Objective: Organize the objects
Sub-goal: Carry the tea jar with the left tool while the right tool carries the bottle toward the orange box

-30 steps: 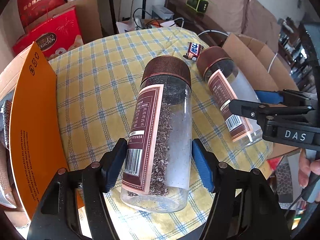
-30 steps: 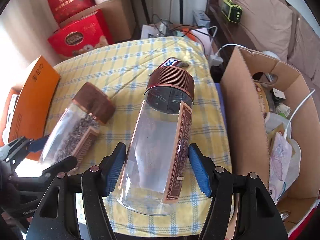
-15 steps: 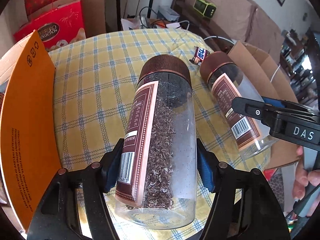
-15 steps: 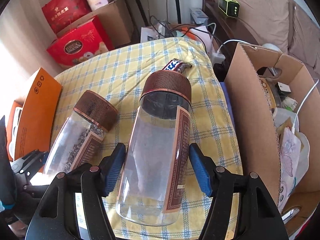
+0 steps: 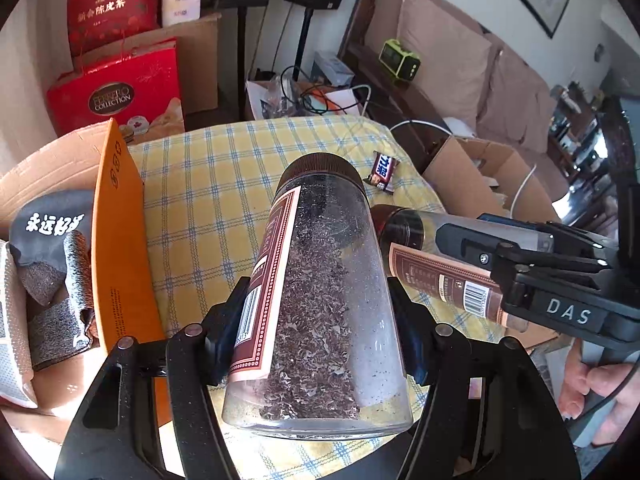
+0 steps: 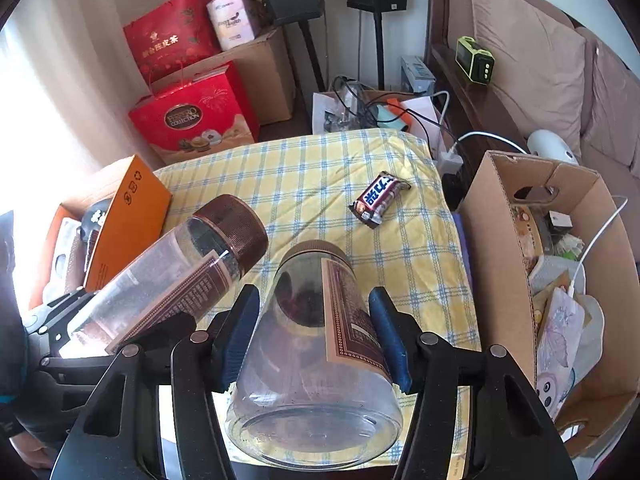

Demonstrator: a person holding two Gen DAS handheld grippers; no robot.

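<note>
My left gripper [image 5: 316,292] is shut on a clear jar [image 5: 320,248] with a brown ribbed lid, part filled with dark dried flakes. It hangs tilted above the yellow checked cloth [image 5: 216,184]. My right gripper [image 6: 316,300] has its jaws closing, the blue pads [image 6: 386,332] pressing on a second, nearly empty jar [image 6: 308,364], which is also off the cloth. Each view shows the other pair: the second jar [image 5: 428,272] at the right, the flake jar [image 6: 180,276] at the left. A wrapped chocolate bar [image 6: 378,199] lies on the cloth beyond both jars.
An orange carton [image 5: 116,240] holding dark socks stands at the table's left edge. A brown cardboard box [image 6: 500,264] full of oddments stands at the right. Red gift boxes [image 6: 192,120], cables and a sofa lie behind. A hand [image 5: 592,384] holds the right gripper.
Both jars have come up off the cloth with the grippers and now hang tilted. The right gripper's pads have drawn in against its jar.
</note>
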